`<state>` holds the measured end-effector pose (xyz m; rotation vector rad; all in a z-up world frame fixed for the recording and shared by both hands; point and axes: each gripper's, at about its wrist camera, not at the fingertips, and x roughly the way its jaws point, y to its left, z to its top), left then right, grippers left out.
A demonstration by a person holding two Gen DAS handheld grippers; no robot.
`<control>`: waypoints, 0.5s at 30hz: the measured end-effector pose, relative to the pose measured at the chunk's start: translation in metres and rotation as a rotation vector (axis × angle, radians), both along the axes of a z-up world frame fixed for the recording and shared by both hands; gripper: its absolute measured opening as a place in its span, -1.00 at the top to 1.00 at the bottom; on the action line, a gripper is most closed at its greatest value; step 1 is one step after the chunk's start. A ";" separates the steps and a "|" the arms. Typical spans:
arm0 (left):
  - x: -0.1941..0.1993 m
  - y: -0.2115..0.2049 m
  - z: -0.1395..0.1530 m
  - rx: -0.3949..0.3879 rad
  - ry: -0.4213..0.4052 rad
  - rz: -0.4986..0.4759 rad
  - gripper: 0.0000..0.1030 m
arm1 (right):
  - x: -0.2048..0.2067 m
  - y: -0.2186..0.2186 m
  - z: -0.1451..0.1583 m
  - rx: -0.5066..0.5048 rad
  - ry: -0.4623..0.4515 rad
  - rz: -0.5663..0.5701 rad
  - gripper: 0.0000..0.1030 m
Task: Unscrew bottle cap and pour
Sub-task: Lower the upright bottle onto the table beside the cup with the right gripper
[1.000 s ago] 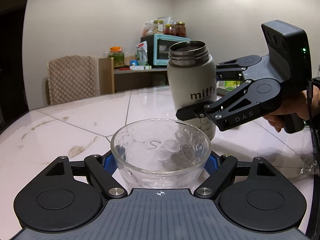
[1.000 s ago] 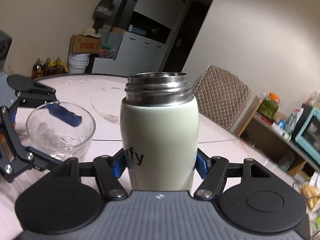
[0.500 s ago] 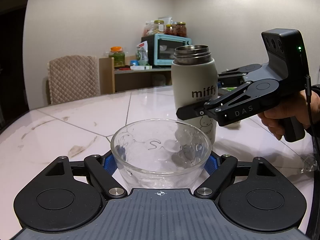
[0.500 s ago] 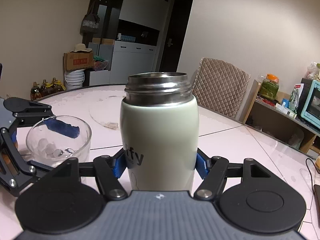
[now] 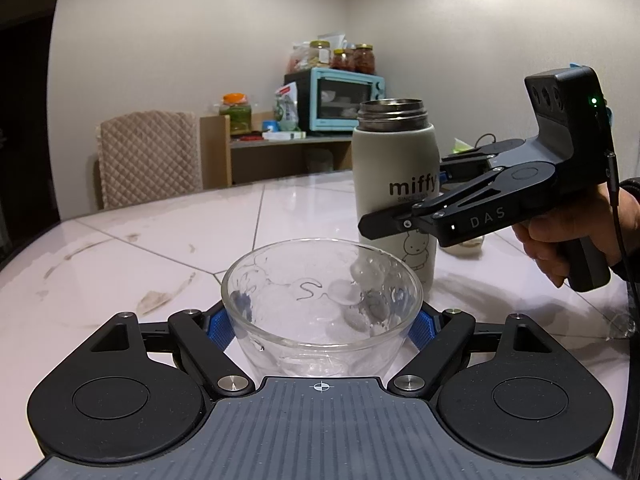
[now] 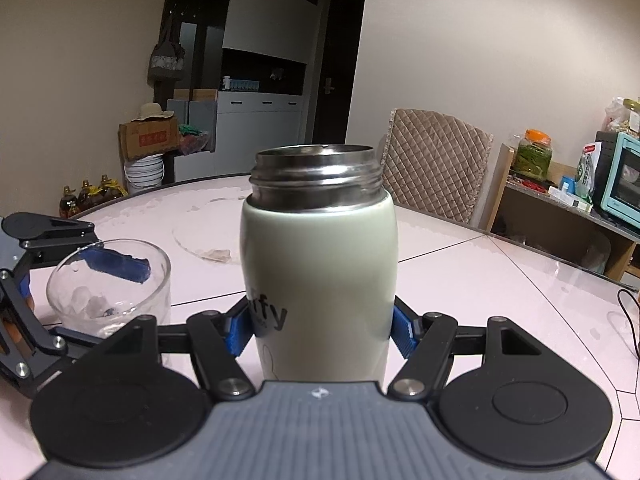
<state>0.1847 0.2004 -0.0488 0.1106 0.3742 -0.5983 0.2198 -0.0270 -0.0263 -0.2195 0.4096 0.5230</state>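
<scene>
A cream "miffy" flask (image 6: 320,288) with an open steel neck and no cap stands upright on the white table. My right gripper (image 6: 320,328) is shut on its lower body. The flask (image 5: 394,192) and the right gripper (image 5: 404,220) also show in the left wrist view, at right. A clear glass (image 5: 322,300) with a few ice pieces sits on the table between my left gripper's blue pads (image 5: 218,328). My left gripper (image 5: 320,326) is shut on the glass. In the right wrist view the glass (image 6: 108,288) is at left, near the flask. No cap is in view.
A padded chair (image 5: 148,156) stands at the table's far edge. A shelf with a teal oven (image 5: 340,98) and jars is behind. A glass plate (image 6: 208,236) lies on the table beyond the flask. A black cable (image 6: 628,320) lies at the right.
The right gripper has lowered the flask and moved it right, away from the glass, with the flask now upright on the table. The left gripper and glass have stayed still.
</scene>
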 end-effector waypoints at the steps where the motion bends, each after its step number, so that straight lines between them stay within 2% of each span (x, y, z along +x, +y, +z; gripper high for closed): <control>1: 0.000 0.000 0.000 0.001 0.000 0.001 -0.67 | 0.000 -0.001 0.000 0.003 0.000 -0.001 -0.36; 15: 0.004 0.000 0.000 0.002 -0.002 0.005 -0.68 | 0.003 -0.025 -0.007 0.122 0.025 -0.029 -0.36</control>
